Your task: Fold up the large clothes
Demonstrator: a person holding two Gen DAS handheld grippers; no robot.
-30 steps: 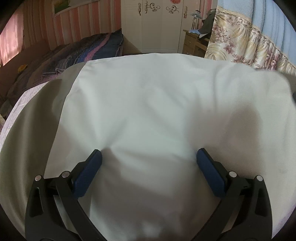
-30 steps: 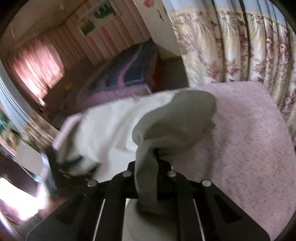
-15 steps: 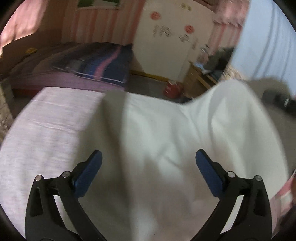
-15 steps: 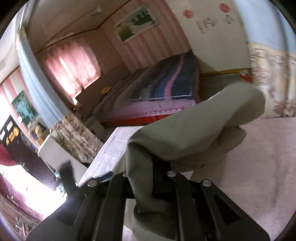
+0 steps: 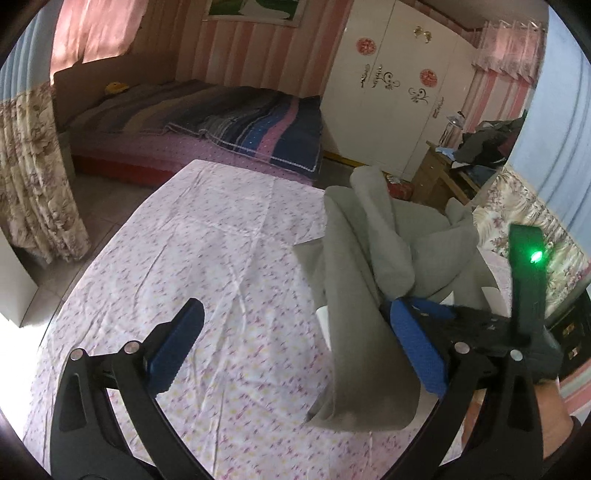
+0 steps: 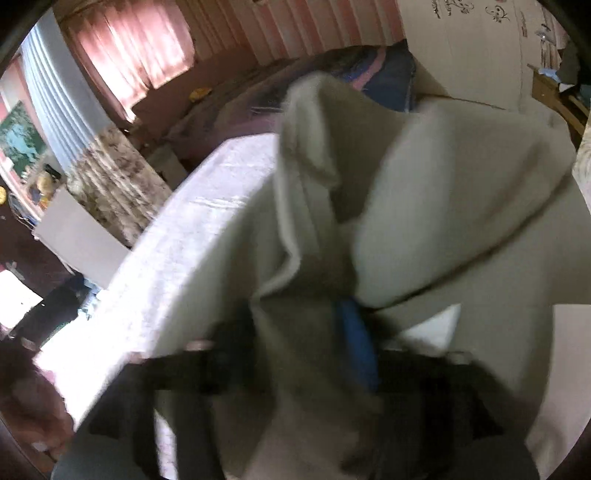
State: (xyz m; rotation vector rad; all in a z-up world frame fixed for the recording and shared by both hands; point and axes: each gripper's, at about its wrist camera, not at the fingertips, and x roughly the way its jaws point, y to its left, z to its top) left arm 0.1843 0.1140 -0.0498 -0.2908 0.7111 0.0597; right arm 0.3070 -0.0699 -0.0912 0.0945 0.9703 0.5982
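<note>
My left claw (image 5: 299,354) hangs over the flowered pink sheet (image 5: 221,266) with its blue pads (image 5: 173,354) spread wide and nothing gripped; the grey-white garment (image 5: 362,332) only drapes down just inside the right-hand pad. Just beyond that pad I see my right claw (image 5: 424,314) from the side, its blue tip poking out from under the cloth, with a black upright piece carrying a green light (image 5: 535,255) on its body and a hand (image 5: 546,410) at the lower right edge. Through the right wrist camera everything is blurred: the jaws have just been opening, and the garment (image 6: 424,206) hangs loose between them and over them, one blue pad (image 6: 356,343) showing beside a fold, so I read no grip there. The cloth bunches upward in thick folds above the surface covered by the sheet. Farther off stand a bed with a striped dark quilt (image 5: 258,125), a white wardrobe (image 5: 399,92), a wooden dresser (image 5: 443,177) and pink curtains (image 5: 92,29)
</note>
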